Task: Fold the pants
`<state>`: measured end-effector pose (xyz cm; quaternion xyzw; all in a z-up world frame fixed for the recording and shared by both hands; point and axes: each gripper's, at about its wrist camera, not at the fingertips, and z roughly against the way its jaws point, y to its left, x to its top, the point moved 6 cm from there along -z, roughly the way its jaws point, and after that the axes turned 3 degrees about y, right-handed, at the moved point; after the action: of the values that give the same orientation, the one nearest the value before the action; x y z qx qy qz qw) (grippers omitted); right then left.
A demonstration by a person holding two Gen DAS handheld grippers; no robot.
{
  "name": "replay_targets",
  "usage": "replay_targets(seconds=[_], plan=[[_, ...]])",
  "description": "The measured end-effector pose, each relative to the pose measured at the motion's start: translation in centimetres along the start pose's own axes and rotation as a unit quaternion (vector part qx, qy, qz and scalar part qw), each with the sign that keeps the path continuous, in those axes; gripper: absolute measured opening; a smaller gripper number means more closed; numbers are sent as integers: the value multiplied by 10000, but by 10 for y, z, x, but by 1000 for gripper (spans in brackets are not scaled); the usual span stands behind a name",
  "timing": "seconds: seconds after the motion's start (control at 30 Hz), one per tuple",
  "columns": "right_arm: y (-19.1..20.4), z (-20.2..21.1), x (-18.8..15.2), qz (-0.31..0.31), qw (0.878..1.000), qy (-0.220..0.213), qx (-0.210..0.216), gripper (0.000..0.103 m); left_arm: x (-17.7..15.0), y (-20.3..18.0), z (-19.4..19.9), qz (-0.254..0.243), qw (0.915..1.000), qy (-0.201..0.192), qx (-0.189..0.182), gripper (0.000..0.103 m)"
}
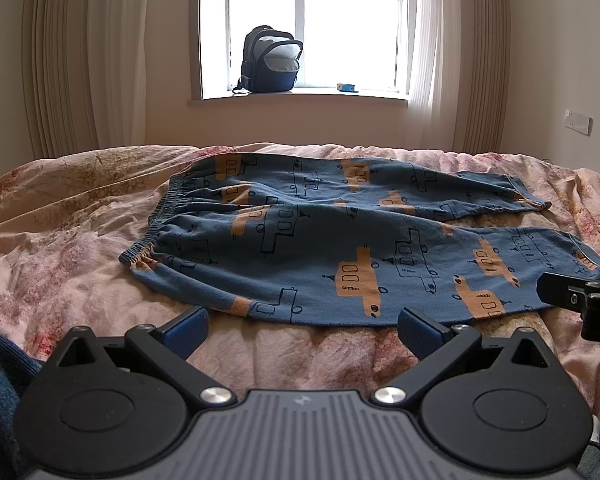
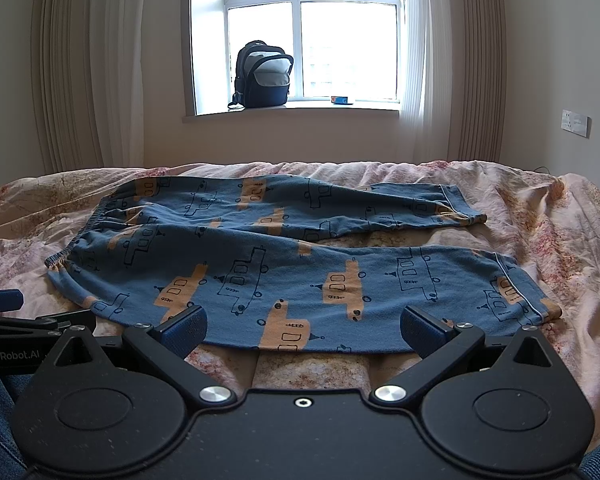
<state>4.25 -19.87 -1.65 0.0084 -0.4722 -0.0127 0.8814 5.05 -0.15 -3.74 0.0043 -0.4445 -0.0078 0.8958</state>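
On the pink floral bedspread [image 1: 80, 248] lie the blue fleece pants printed with orange and outlined boats [image 1: 340, 240], spread flat and unfolded. Their gathered elastic waistband [image 1: 156, 224] sits to the left and the two legs run off to the right, the far leg angled slightly away from the near one so a wedge of bedding shows between the cuffs.

The left gripper [image 1: 302, 330], black with blue padded fingertips [image 1: 188, 326], has its jaws spread wide and holds nothing; it hovers just short of the near edge of the pants, close to the waist end. The right gripper [image 2: 302, 330] is likewise wide apart and empty, its blue pads [image 2: 420, 332] at the hem of the near leg, the fabric edge lying between them.

Beyond the bed, a dark navy and grey backpack [image 2: 264, 76] stands on the white windowsill [image 2: 292, 112] beside a small blue box [image 2: 341, 99], with cream pleated curtains [image 2: 84, 72] on either side.
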Motion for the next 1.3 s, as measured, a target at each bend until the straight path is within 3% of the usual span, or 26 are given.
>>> replay_targets(seconds=[1.07, 1.2, 1.3], plan=[[0, 0, -1, 0, 10000, 21, -1, 103, -3, 0, -4, 53, 9999, 111, -38, 103], [-1, -2, -1, -22, 10000, 49, 18, 103, -1, 3, -8, 207, 9990, 301, -255, 103], [-5, -8, -2, -207, 9992, 256, 215, 103, 9, 10, -19, 704, 9905, 734, -923, 103]])
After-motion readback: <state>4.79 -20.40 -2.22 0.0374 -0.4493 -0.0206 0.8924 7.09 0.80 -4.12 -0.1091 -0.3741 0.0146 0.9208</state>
